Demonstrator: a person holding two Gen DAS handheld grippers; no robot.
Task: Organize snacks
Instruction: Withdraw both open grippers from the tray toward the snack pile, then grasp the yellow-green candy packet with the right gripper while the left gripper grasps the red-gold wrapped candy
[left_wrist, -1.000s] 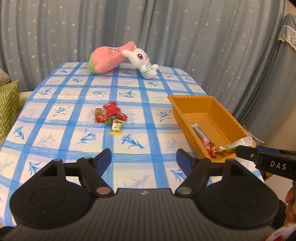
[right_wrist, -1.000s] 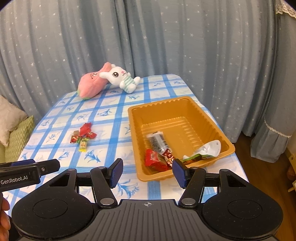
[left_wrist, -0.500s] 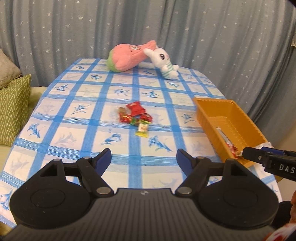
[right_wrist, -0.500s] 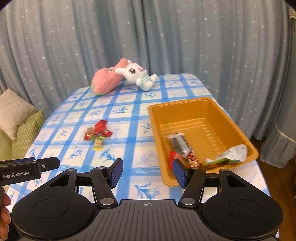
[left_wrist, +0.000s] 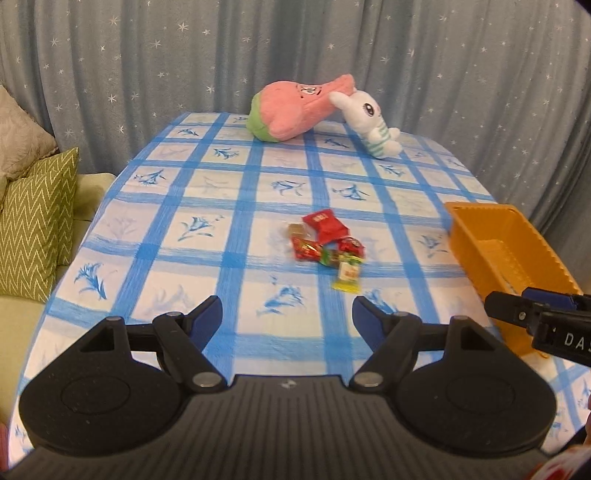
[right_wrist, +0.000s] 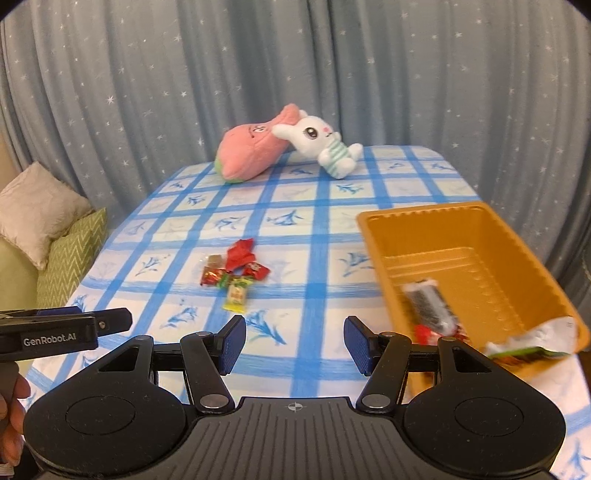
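A small heap of wrapped snacks (left_wrist: 327, 243) (right_wrist: 236, 275), red, green and yellow, lies mid-table on the blue checked cloth. An orange tray (left_wrist: 506, 254) (right_wrist: 476, 266) stands at the right and holds a dark snack bar (right_wrist: 430, 304), a red packet and a white wrapper (right_wrist: 535, 339). My left gripper (left_wrist: 287, 319) is open and empty, hovering short of the heap. My right gripper (right_wrist: 294, 339) is open too, nothing between its fingers, just left of the tray's near corner. Each gripper's tip shows at the edge of the other's view.
A pink plush (left_wrist: 295, 110) (right_wrist: 251, 151) and a white bunny plush (left_wrist: 369, 122) (right_wrist: 325, 147) lie at the table's far end. Green and beige cushions (left_wrist: 33, 221) (right_wrist: 48, 236) sit on a sofa to the left. Starry grey curtains hang behind.
Both views have swung left: the tray slid toward the right edge and the snack heap came toward the middle and nearer. Both grippers stayed open and empty.
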